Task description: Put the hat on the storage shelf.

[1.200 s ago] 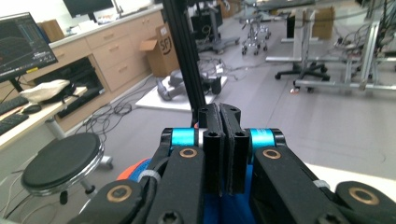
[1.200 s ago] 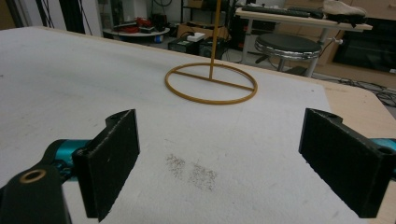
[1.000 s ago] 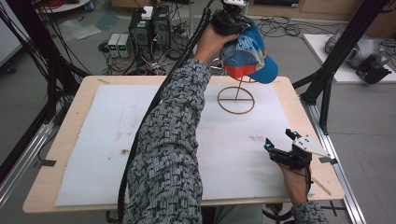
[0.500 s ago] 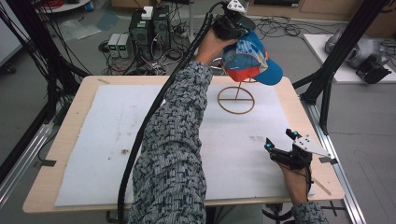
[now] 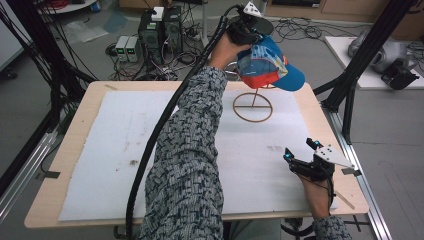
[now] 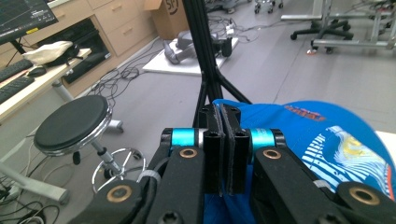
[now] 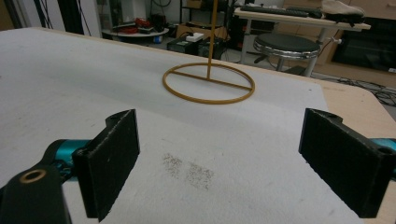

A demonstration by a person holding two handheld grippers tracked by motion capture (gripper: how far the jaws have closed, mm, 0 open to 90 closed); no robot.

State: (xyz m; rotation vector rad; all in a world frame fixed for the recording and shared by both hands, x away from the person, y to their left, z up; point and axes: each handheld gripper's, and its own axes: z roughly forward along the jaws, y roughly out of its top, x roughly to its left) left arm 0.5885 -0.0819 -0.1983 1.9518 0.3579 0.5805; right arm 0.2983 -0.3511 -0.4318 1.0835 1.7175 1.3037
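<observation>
A blue cap (image 5: 269,65) with a red underside and a printed panel hangs above the far side of the table, held by my left gripper (image 5: 248,27), which is shut on its blue fabric (image 6: 327,135). The jaws press together on the cap's edge in the left gripper view, gripper point (image 6: 226,154). Below the cap stands a gold wire stand (image 5: 253,104) with a ring base (image 7: 208,84) and an upright rod. My right gripper (image 5: 301,150) rests near the table's front right, open (image 7: 219,158), with nothing between its jaws.
A white mat (image 5: 115,150) covers the wooden table (image 5: 70,130). Black frame legs (image 5: 350,85) stand at the right. Computers and cables (image 5: 155,35) lie on the floor behind. A round stool (image 6: 70,123) sits beyond the table.
The left gripper has carried the cap a little higher and farther back over the stand. The right gripper has not moved.
</observation>
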